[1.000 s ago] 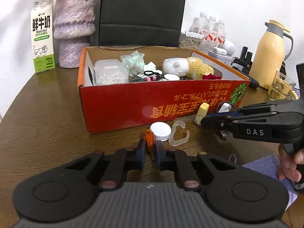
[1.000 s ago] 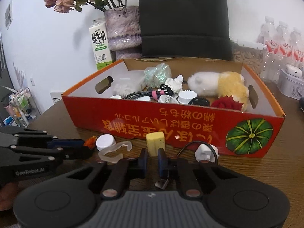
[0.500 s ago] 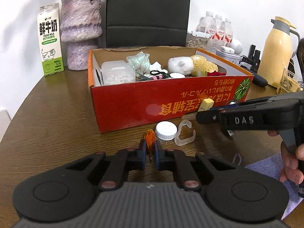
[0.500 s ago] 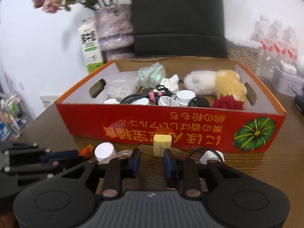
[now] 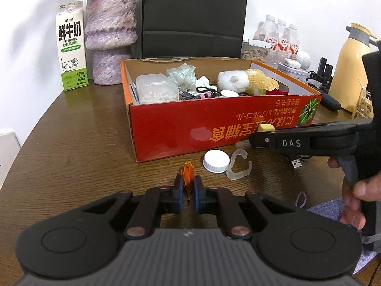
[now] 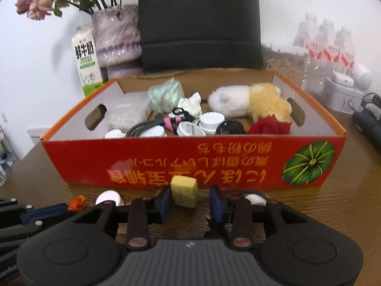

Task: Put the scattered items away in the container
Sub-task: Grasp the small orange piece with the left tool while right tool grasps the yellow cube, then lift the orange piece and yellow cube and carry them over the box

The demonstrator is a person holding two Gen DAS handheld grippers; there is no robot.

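Pinching an orange scrap (image 5: 188, 171) in my left tongs (image 5: 188, 190) — right tongs (image 6: 190, 200), just closing, straddle the yellow sponge cube (image 6: 184, 190) unclamped, before the red box (image 6: 190, 159).

My right gripper (image 6: 190, 201) sits bottom centre, jaws apart w/ the yellow sponge cube (image 6: 184, 191) between them; they've just been closing in. Left pad looks abt touching the cube, right pad clear of it, gap visible. Red cardboard box (image 6: 166, 164) fills mid frame, cube just in front of its near wall. Inside: plush toy (image 6: 247, 103), white lids, cable, red flower. Lower left: left gripper (image 6: 69, 206) tip at an orange scrap (image 6: 77, 202), white cap (image 6: 108, 197) beside it. Milk carton (image 6: 87, 62) upper left.
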